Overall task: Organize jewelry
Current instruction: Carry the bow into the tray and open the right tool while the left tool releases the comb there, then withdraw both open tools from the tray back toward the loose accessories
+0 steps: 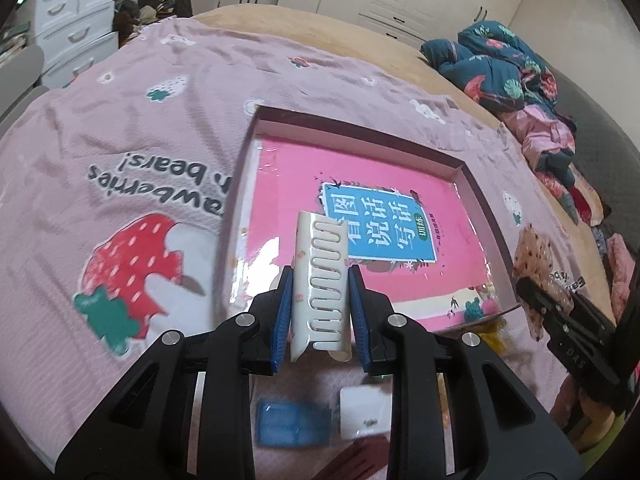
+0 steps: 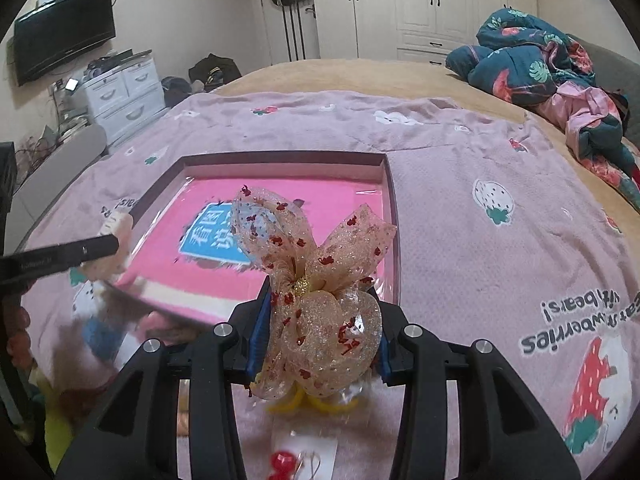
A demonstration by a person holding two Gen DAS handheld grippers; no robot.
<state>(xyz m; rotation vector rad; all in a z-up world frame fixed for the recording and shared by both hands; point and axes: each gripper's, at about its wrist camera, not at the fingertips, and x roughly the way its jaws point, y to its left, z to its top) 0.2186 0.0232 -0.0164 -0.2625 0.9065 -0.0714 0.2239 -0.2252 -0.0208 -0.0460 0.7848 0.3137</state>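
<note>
My left gripper [image 1: 320,280] is shut on a white hair clip with a comb-like slotted face [image 1: 322,276], held above the pink blanket near the front edge of a shallow box [image 1: 476,184] with a pink book inside. My right gripper [image 2: 318,312] is shut on a sheer gold glitter bow with red specks [image 2: 316,280], held above the box's near right corner [image 2: 390,216]. The right gripper and bow also show at the right edge of the left wrist view [image 1: 536,276]. The left gripper shows blurred at the left of the right wrist view [image 2: 96,248].
Below the left gripper lie a blue item [image 1: 294,424] and a white card [image 1: 366,412]. Below the right gripper lie yellow pieces [image 2: 296,402] and a card with a red ornament [image 2: 284,462]. Crumpled bedding [image 2: 560,76] lies far right. White drawers [image 2: 120,92] stand far left.
</note>
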